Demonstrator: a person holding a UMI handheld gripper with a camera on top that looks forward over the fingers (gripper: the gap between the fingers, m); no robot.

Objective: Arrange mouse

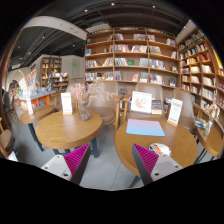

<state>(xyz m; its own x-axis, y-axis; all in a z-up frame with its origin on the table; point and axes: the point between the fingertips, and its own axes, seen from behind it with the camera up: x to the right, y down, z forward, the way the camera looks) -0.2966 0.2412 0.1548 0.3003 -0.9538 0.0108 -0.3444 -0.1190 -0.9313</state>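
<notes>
Gripper view is showing the gripper (pixel 110 160) hanging high with its jaws spread wide and holding nothing, the two fingers with magenta pads (pixel 76 157) pointing out over the gap between two round wooden tables. Just beyond the right finger, a small striped orange-and-white object (pixel 160 150) is lying near the front edge of the right round wooden table (pixel 185 140); it may be the mouse, though it is too small to tell for certain. Further back on that table a pale blue rectangular mat (pixel 145 127) is lying flat, with two white upright display cards (pixel 141 102) standing behind it. The left round wooden table (pixel 60 130) is carrying one white upright card (pixel 67 102) and a vase of pale flowers (pixel 82 96). Beyond everything, tall wooden bookshelves (pixel 130 60) are lining the back wall. To do this step well, I judge the gripper should be swinging right and descending toward the striped object, keeping the jaws wide and squaring the fingers to its sides before closing, then carrying it onto the blue mat. Count: two tables, one mat, three cards, one vase, one candidate mouse.
</notes>
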